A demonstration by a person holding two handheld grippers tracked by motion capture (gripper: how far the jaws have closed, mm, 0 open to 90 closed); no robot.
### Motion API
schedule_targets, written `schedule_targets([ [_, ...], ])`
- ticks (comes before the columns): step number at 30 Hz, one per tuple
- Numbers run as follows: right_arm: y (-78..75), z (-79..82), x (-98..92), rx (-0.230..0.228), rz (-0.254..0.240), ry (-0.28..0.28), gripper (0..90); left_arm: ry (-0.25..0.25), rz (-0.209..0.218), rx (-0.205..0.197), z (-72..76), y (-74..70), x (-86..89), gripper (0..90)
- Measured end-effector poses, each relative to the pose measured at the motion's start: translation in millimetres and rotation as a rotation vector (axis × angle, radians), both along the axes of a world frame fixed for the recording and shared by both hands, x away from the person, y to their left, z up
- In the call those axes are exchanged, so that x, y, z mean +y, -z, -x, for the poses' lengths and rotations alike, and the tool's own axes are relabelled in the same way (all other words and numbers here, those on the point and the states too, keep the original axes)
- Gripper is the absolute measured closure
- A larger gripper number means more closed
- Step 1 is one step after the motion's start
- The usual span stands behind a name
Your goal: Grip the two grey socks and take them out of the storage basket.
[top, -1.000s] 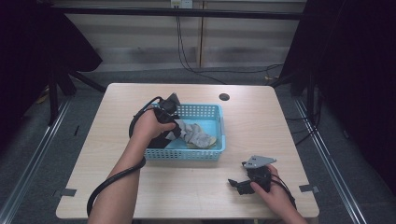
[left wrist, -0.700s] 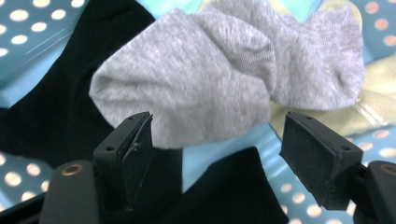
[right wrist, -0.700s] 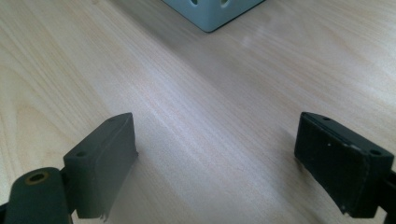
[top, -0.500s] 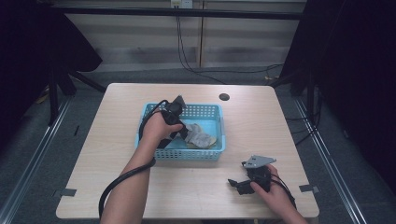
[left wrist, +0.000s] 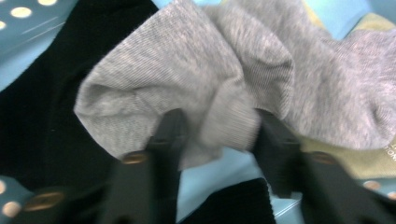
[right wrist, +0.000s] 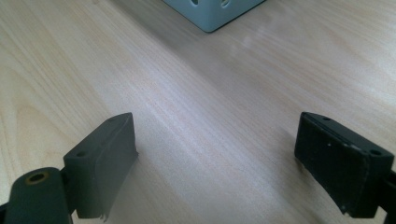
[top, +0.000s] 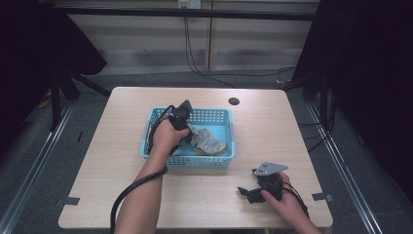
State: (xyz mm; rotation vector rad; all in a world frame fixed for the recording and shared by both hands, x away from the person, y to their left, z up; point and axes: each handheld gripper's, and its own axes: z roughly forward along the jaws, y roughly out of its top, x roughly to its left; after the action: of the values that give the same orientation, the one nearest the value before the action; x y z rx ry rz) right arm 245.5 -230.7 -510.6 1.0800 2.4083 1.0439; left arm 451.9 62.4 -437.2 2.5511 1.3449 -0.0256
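A crumpled grey sock (left wrist: 224, 84) lies inside a blue perforated basket (top: 221, 117) near the table's centre, beside dark fabric (left wrist: 42, 126) and what looks like a yellowish piece (left wrist: 359, 163), though the close view is blurred. The left gripper (left wrist: 217, 135) reaches down into the basket from about nine o'clock; its jaws have just been closing and now pinch a fold of the sock between them. At roughly five o'clock from the basket, well apart, the right gripper (right wrist: 215, 163) rests low over the pale wooden table (top: 126, 107), jaws spread wide and holding nothing.
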Motion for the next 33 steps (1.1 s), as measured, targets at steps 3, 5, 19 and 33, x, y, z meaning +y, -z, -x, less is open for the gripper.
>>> schedule_targets([
  [3, 0.0, 0.0, 0.0, 0.000, 0.000, 0.000, 12.1, -0.024, 0.000, 0.013, -1.0, -4.8, 4.5, 78.2],
  [5, 0.1, -0.1, -0.1, -0.001, 0.000, -0.001, 12.1, -0.028, 0.001, 0.008, -0.4, -7.6, 6.2, 82.8],
  [19, 0.1, -0.1, -0.1, -0.001, 0.000, -0.001, 12.0, 0.018, -0.038, 0.039, 2.4, -43.2, 15.1, 85.1],
  [33, -0.2, 0.4, 0.1, 0.009, -0.002, -0.001, 12.1, 0.032, -0.059, 0.042, 4.6, -80.2, 27.8, 85.6],
])
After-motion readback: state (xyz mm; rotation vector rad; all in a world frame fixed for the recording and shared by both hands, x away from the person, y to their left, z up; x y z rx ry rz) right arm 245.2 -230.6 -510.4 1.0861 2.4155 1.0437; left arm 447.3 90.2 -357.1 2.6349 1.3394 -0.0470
